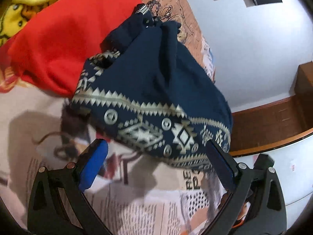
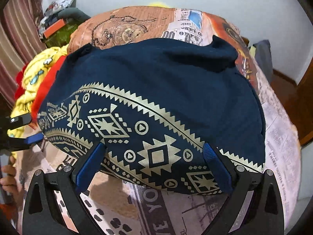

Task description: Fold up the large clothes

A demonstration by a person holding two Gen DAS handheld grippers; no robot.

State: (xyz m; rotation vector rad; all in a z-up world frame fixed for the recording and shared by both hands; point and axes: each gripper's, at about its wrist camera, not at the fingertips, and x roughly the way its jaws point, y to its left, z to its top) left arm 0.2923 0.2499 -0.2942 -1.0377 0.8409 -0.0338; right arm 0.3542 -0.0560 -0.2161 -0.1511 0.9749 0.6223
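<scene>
A: Starting at the left of the right wrist view, what sits there?

B: A heap of other laundry: a crumpled yellow printed garment (image 2: 37, 72) with a bright red cloth (image 2: 42, 90) under its edge. Below them, at the left border, the left tool (image 2: 29, 131) pokes in sideways, its blue-padded tip just beside the near left corner of the navy blue garment with the gold geometric band (image 2: 156, 98).

A: Is it gripping that corner?

B: No. In its own view the left tool (image 1: 156, 156) stands wide apart, blue pads either side of the gold hem, nothing between them. The right tool (image 2: 154, 162) is the same: spread wide, straddling the near hem, not pinching it.

A: And the garment itself?

B: It lies folded into a thick pad on the bed's newspaper-print cover (image 2: 137, 199), mid-frame, the patterned hem towards both tools. I judge it is laid that way so each tool can take a near corner for the next fold.

A: Room to move?

B: Bare cover lies below the hem and beyond the far edge. On the right the cover drops off close to the garment's side, towards a brown wooden ledge (image 2: 293, 105), so anything pushed that way could slip over. The red cloth touches the left side and may get dragged along.
</scene>
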